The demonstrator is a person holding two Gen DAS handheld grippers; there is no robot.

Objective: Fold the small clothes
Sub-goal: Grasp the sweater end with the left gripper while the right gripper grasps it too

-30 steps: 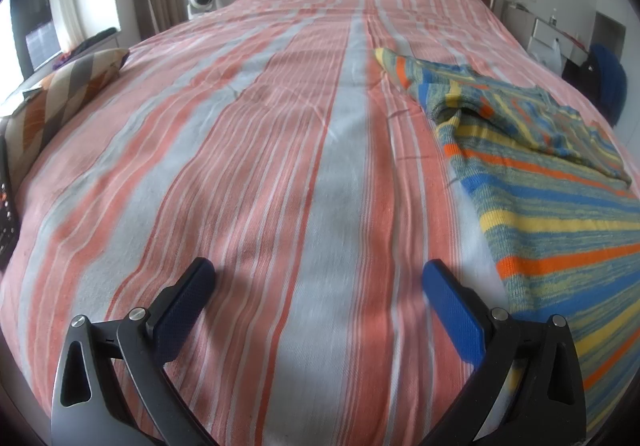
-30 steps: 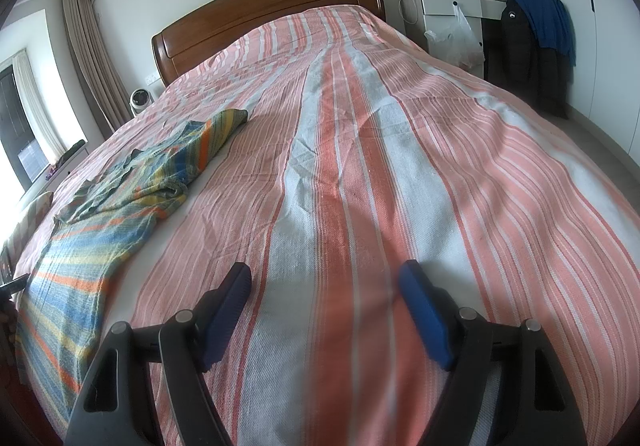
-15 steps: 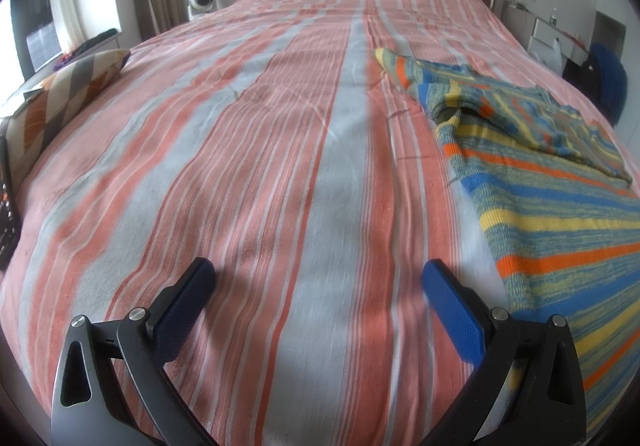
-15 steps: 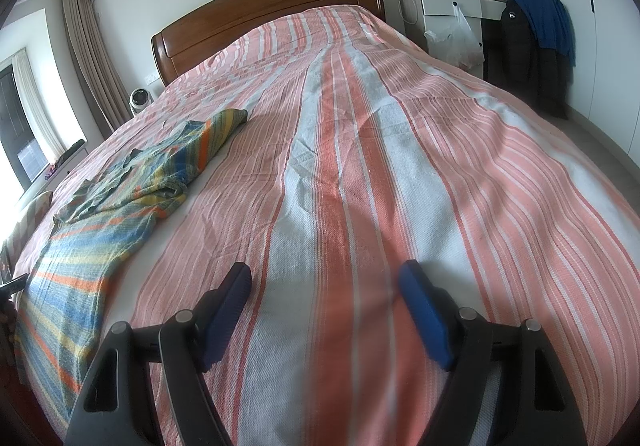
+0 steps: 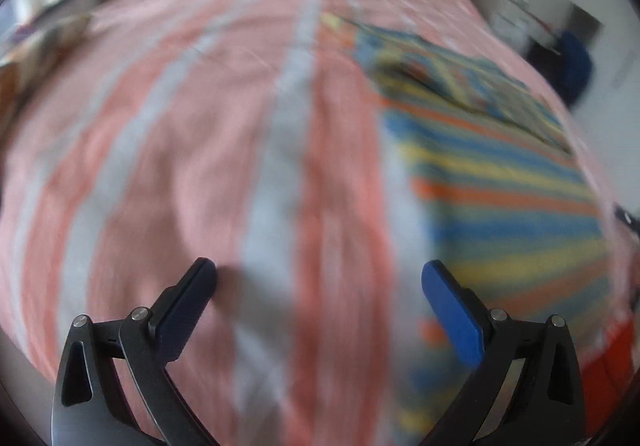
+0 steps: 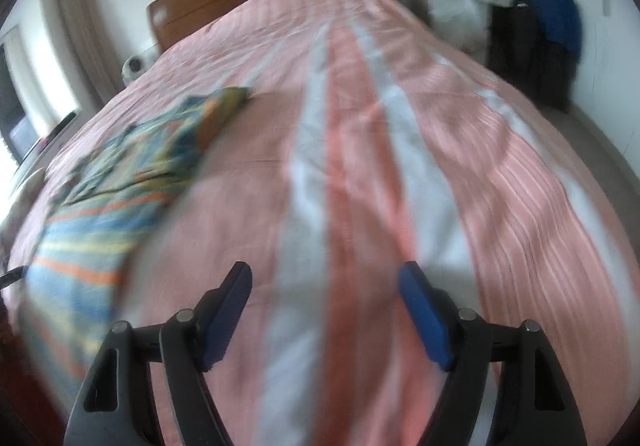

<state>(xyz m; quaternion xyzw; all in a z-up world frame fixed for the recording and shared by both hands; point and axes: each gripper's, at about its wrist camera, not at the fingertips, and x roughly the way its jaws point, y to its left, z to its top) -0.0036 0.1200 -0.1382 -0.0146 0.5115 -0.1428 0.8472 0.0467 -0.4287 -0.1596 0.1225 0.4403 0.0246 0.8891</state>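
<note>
Both views have gone blurred: you've started moving your left gripper (image 5: 319, 278) and right gripper (image 6: 324, 282) (fingers spread, holding nothing) toward the striped garment (image 5: 504, 182), unfolded on the bed (image 6: 360, 126).

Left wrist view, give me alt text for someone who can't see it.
Blurred view: the open left gripper hovers empty over a pink-and-white striped bedspread. A garment striped blue, yellow and orange lies spread on the bed to its right.
</note>
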